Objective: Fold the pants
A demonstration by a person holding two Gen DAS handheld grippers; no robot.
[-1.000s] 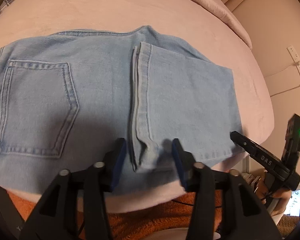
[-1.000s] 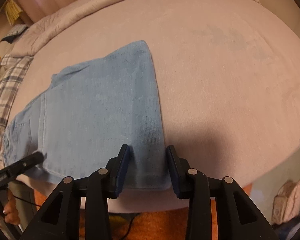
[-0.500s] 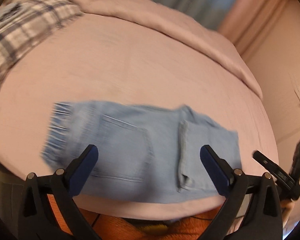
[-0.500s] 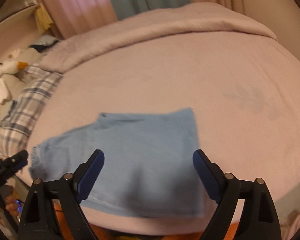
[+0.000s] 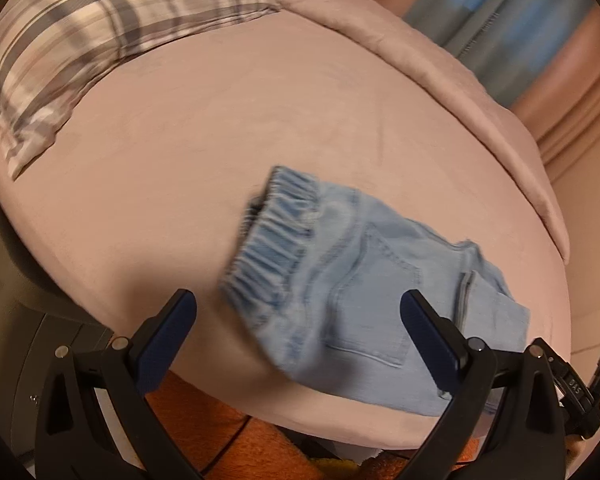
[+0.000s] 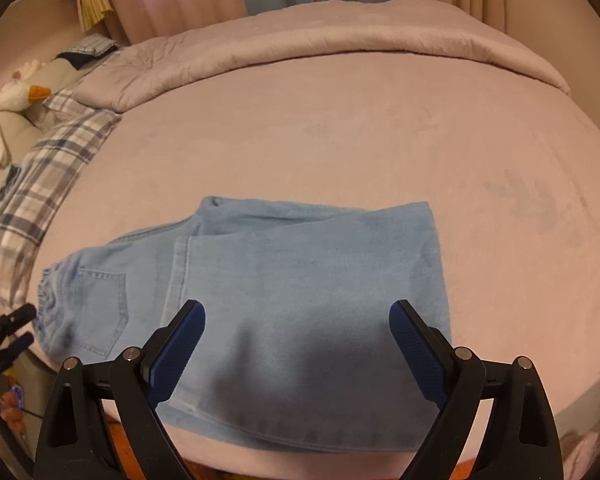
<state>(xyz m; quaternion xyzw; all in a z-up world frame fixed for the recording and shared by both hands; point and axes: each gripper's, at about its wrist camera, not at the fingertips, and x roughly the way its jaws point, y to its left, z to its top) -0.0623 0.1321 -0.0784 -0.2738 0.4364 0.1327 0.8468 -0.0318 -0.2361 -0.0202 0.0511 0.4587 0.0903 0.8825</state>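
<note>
firstly, the left wrist view showed the left gripper (image 5: pixel 298 322) spread wide and empty above the pants (image 5: pixel 364 292), which lay near the bed (image 5: pixel 220 112) edge. secondly, in the right wrist view the right gripper (image 6: pixel 297 330) was likewise released. denim judged soft, moderately heavy; grasp recommended at the elastic waistband (image 5: pixel 272 232).

Both tools are built alike. The left gripper (image 5: pixel 298 332) and the right gripper (image 6: pixel 297 340) each have matte black angular arms ending in dark blue, finely ribbed pads (image 6: pixel 178 344). Behind the jaws, round silver screw heads (image 5: pixel 118 343) dot the black frame in pairs on either side.
</note>
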